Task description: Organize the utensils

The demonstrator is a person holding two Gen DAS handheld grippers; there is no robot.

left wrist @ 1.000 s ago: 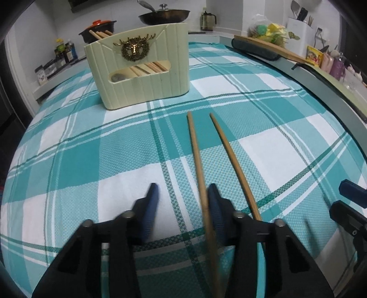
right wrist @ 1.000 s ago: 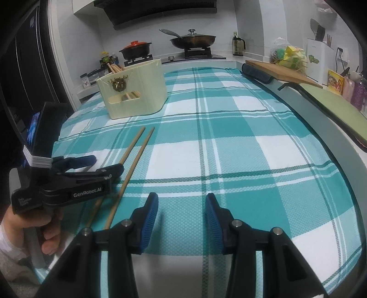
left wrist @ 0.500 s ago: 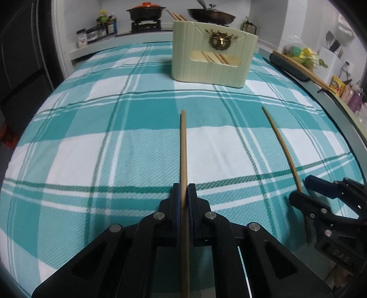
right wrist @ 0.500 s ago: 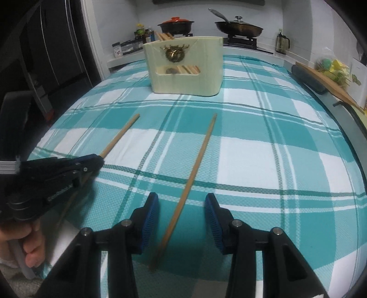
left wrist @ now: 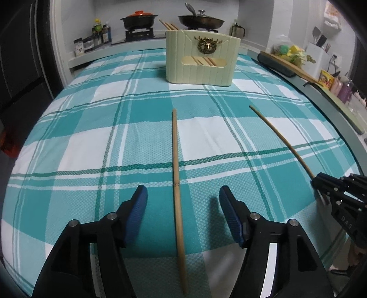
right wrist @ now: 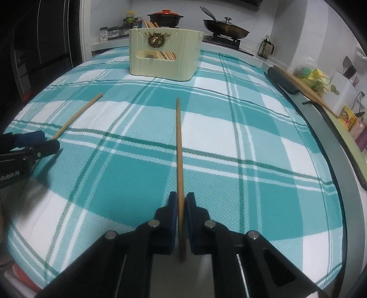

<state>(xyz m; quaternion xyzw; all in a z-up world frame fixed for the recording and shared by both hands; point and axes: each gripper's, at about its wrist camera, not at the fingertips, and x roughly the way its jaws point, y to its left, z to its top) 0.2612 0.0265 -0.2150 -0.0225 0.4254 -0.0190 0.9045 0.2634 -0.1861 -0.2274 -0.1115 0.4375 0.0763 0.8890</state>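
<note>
Two wooden chopsticks lie apart on the teal plaid tablecloth [left wrist: 96,146]. One chopstick [left wrist: 176,174] rests flat between the jaws of my left gripper [left wrist: 183,201], which are opening; the blue pads stand clear of it on both sides. My right gripper [right wrist: 181,201] is shut on the near end of the other chopstick [right wrist: 179,142], which points toward the cream utensil holder [right wrist: 160,66]. That holder [left wrist: 201,68] stands upright at the far side of the cloth with several chopsticks in it. The left wrist view shows the right gripper [left wrist: 318,183] pinching its chopstick [left wrist: 282,142].
Behind the holder is a stove with a red-lidded pot [left wrist: 138,19] and a pan [left wrist: 200,21]. Bottles [left wrist: 101,34] stand at the back left. A cutting board [left wrist: 291,66] and a grey counter edge [right wrist: 332,142] run along the right.
My left gripper pulled one chopstick away from the other, then opened and let it go onto the cloth. My right gripper moved over the second chopstick and closed on it.
</note>
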